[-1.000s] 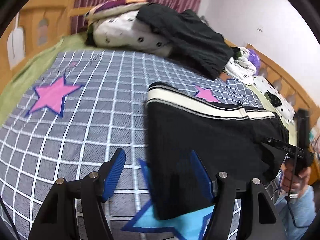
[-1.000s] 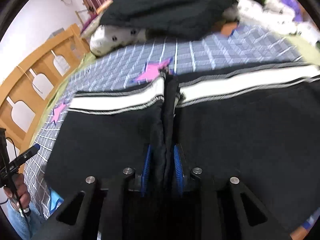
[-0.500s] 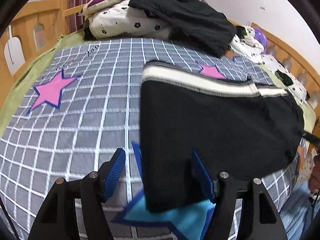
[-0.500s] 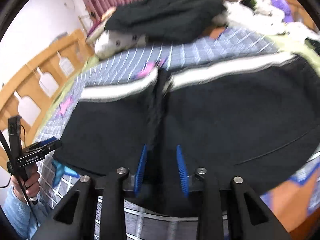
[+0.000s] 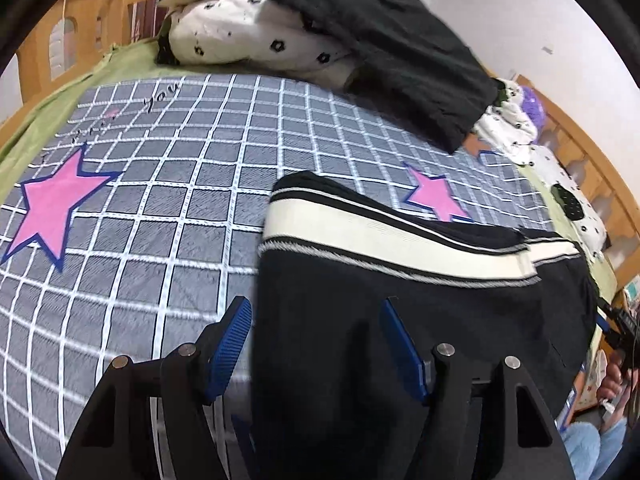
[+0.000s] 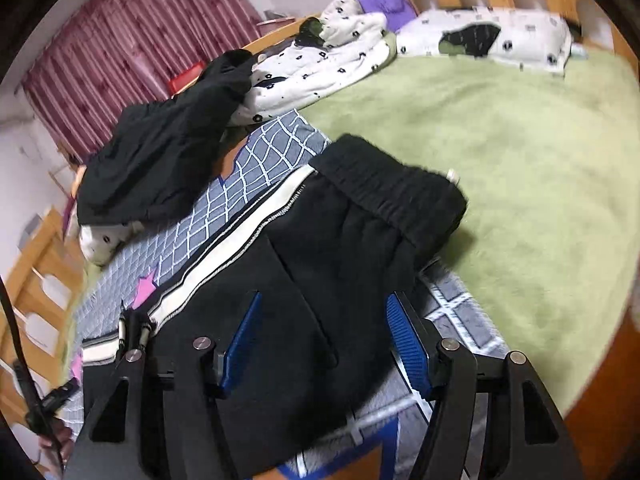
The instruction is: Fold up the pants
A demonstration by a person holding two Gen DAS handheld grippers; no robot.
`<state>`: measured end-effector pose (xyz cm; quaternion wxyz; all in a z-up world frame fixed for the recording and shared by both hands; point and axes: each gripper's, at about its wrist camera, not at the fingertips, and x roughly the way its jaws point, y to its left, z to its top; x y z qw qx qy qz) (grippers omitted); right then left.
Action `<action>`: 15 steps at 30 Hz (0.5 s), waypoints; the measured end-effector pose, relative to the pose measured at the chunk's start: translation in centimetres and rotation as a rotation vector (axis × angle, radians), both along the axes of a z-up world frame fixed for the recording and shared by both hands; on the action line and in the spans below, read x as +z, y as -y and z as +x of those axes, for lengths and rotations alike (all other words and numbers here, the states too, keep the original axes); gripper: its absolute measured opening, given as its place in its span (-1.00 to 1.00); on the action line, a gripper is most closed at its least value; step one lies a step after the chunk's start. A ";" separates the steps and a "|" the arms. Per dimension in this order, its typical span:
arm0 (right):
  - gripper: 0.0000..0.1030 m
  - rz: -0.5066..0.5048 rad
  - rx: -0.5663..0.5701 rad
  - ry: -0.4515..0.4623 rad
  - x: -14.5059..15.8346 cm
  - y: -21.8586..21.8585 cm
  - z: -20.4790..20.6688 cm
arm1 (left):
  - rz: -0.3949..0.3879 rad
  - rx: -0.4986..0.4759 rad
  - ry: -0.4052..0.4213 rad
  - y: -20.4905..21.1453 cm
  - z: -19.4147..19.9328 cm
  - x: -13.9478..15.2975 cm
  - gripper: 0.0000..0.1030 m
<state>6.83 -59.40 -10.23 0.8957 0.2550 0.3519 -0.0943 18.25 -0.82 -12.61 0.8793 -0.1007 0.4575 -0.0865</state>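
Black pants with a cream side stripe point(image 5: 400, 312) lie folded on the grey checked blanket point(image 5: 160, 216). My left gripper point(image 5: 316, 340) is open, its blue pads straddling the pants' left edge near the cuff end. In the right wrist view the pants point(image 6: 304, 264) show their elastic waistband point(image 6: 392, 192) at the far end. My right gripper point(image 6: 324, 340) is open over the pants' near edge, holding nothing. The left gripper point(image 6: 52, 396) shows small at the lower left of that view.
A pile of black clothing point(image 5: 384, 44) and white spotted bedding point(image 5: 248, 40) lies at the head of the bed. A green fleece sheet point(image 6: 500, 152) covers the right side. Wooden bed rails point(image 5: 580, 152) border the mattress. Red curtains point(image 6: 132, 48) hang behind.
My right gripper has opened and let go of the pants' fabric, then swung right toward the waistband end. My left gripper stayed open and moved closer over the pants' left edge.
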 end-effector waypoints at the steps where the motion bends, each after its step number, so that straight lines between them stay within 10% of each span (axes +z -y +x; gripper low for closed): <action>1: 0.24 -0.007 0.003 0.002 -0.4 -0.1 0.3 | -0.005 0.003 -0.009 -0.1 0.6 -0.4 0.27; 15: 0.21 -0.257 0.067 -0.122 -1.2 -2.3 2.3 | -0.047 -0.061 -0.070 -0.2 3.3 -3.3 0.12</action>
